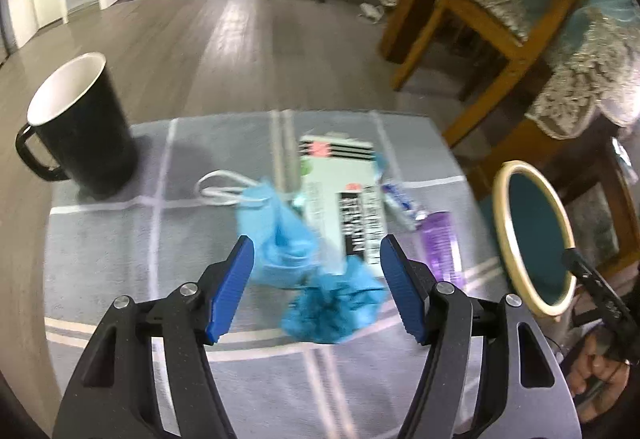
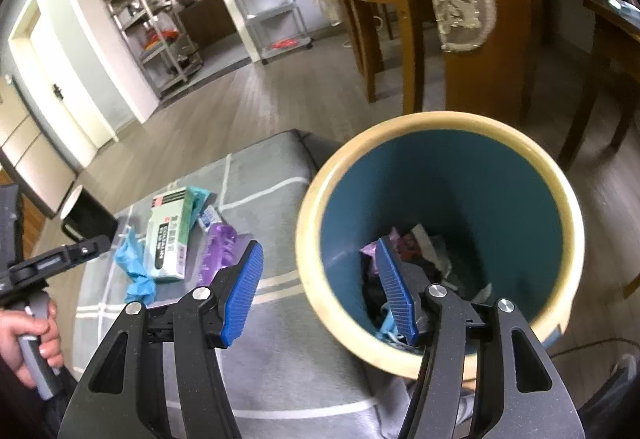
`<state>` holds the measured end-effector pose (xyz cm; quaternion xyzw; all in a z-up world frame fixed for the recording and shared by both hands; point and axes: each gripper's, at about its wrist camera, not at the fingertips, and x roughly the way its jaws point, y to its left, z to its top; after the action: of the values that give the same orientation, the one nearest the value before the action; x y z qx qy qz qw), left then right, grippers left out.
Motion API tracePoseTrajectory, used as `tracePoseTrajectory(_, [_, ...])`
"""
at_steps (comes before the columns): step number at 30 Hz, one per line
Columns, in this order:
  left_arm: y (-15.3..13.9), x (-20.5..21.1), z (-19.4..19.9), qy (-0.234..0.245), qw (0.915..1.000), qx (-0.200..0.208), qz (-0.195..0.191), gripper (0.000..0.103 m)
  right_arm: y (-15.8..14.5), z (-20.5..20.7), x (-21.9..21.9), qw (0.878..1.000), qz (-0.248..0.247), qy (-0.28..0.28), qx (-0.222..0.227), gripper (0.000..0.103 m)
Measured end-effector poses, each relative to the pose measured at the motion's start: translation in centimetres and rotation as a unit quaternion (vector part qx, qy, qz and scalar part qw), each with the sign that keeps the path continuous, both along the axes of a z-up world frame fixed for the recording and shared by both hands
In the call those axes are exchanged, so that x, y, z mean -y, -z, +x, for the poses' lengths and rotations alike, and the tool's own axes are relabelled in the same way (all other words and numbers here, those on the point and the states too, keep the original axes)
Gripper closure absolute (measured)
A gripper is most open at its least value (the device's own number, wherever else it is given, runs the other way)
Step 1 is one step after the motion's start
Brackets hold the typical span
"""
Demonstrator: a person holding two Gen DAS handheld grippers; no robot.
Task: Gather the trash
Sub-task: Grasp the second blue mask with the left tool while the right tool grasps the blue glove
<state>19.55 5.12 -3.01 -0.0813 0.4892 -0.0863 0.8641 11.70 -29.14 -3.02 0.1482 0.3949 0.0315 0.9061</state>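
Crumpled blue gloves (image 1: 312, 271) lie on the grey checked ottoman (image 1: 120, 259), with a white looped string (image 1: 224, 191) behind them. My left gripper (image 1: 316, 287) is open, its jaws on either side of the gloves. A pale green box (image 1: 344, 199), a small blue-white wrapper (image 1: 400, 203) and a purple wrapper (image 1: 440, 243) lie beyond. My right gripper (image 2: 320, 291) is open and empty, straddling the near rim of the teal bin (image 2: 440, 199), which holds several pieces of trash (image 2: 416, 259). The gloves (image 2: 134, 267), box (image 2: 168, 239) and purple wrapper (image 2: 220, 247) also show in the right wrist view.
A black mug (image 1: 80, 127) stands at the ottoman's far left corner. The bin (image 1: 532, 239) stands at the ottoman's right edge. Wooden chairs (image 1: 480, 39) with lace covers are behind. Metal shelves (image 2: 160, 35) stand across the wooden floor.
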Motion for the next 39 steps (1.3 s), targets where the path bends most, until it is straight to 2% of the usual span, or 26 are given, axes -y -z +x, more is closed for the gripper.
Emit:
tracePoseTrajectory(6, [2.3,-0.1,1.5,0.001,0.9995,-0.024,0.021,0.038,0.3,0.5,-1.8,0.999,-0.006,-0.033,0.002,0.038])
tracePoseTrajectory(12, [4.1,-0.3,2.7,-0.003,0.9986,-0.046,0.024,0.039,0.7,0.7,-3.8,0.997,-0.016,-0.073,-0.007,0.036])
tracePoseTrajectory(17, [4.6,-0.6,3.1,-0.011,0.9982,-0.058,0.009,0.053,0.7,1.0,-4.9,0.996,-0.007,-0.092,-0.021,0.027])
tracePoseTrajectory(18, [4.6,-0.9,3.0,-0.016,0.9983,-0.057,0.002,0.056,0.7,1.0,-5.2,0.995,-0.005,-0.096,-0.022,0.027])
tracePoseTrajectory(19, [4.5,-1.1,2.8,-0.018,0.9982,-0.057,-0.002,0.064,0.8,1.0,-5.6,0.995,-0.006,-0.101,-0.023,0.026])
tracePoseTrajectory(23, [4.0,-2.6,2.3,-0.042,0.9977,-0.049,-0.023,0.072,1.0,1.0,-7.7,0.991,-0.014,-0.127,-0.027,0.024])
tracePoseTrajectory(31, [1.7,-5.6,0.3,-0.082,0.9947,-0.015,-0.060,0.073,0.8,1.7,-12.9,0.982,-0.035,-0.186,-0.028,0.016])
tracePoseTrajectory(39, [-0.3,-7.0,-2.1,-0.097,0.9919,0.014,-0.082,0.072,1.3,3.9,-18.5,0.968,-0.040,-0.241,-0.047,0.015])
